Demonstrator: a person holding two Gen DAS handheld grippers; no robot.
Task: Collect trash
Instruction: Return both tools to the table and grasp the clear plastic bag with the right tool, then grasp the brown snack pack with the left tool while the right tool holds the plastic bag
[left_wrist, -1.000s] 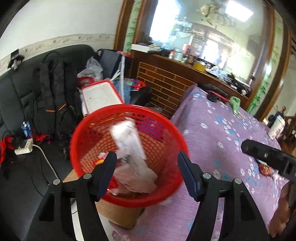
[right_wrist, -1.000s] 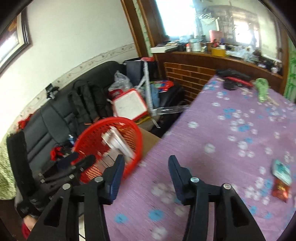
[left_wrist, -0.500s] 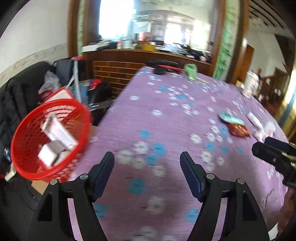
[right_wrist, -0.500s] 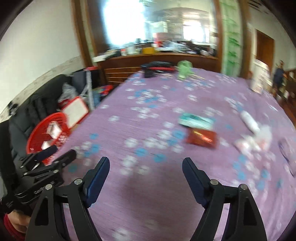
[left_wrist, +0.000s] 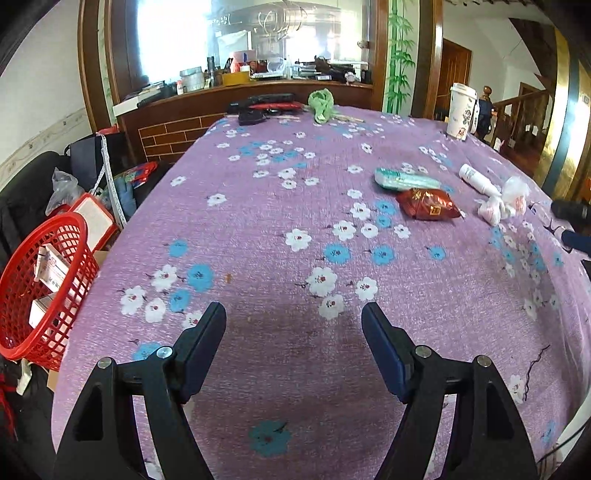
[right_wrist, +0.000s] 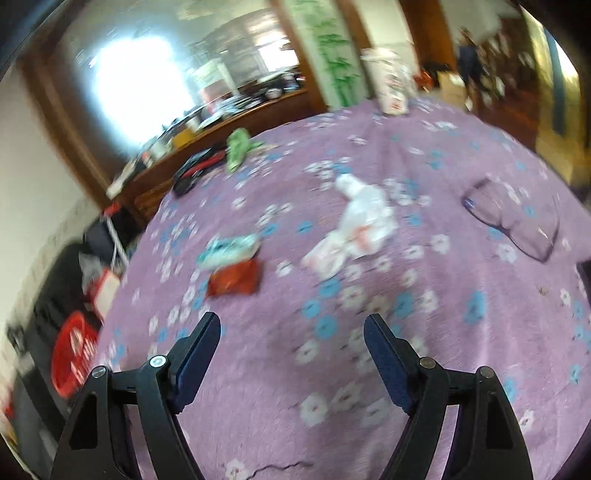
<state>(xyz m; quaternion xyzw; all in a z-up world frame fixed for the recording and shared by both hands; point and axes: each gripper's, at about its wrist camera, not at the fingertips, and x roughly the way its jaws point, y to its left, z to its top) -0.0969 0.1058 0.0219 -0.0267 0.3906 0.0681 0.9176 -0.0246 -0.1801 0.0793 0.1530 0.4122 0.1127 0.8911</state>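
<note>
RIGHT: right gripper (right_wrist: 291, 334) fingers wide, empty | LEFT: left gripper (left_wrist: 293, 325) fingers wide, empty | TARGET: crinkled red foil snack packet (right_wrist: 234, 280) on purple floral counter (right_wrist: 443, 332), 11 o'clock of right fingers, long axis crosswise | NEARER: right, apparently | BIN: red mesh plastic basket (left_wrist: 40, 288), 9 o'clock of left fingers

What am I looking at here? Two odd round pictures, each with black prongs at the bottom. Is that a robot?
No robot: a person holds a pair of tongs in each hand, each with a wide-angle camera looking along its fingers. One picture is from the left tongs, the other, blurred, from the right tongs. Both are open and hold nothing. Below them is a table under a purple flowered cloth. On it lie a red snack packet, a teal packet, a white bottle and crumpled white plastic. The red basket beside the table takes the trash.
</note>
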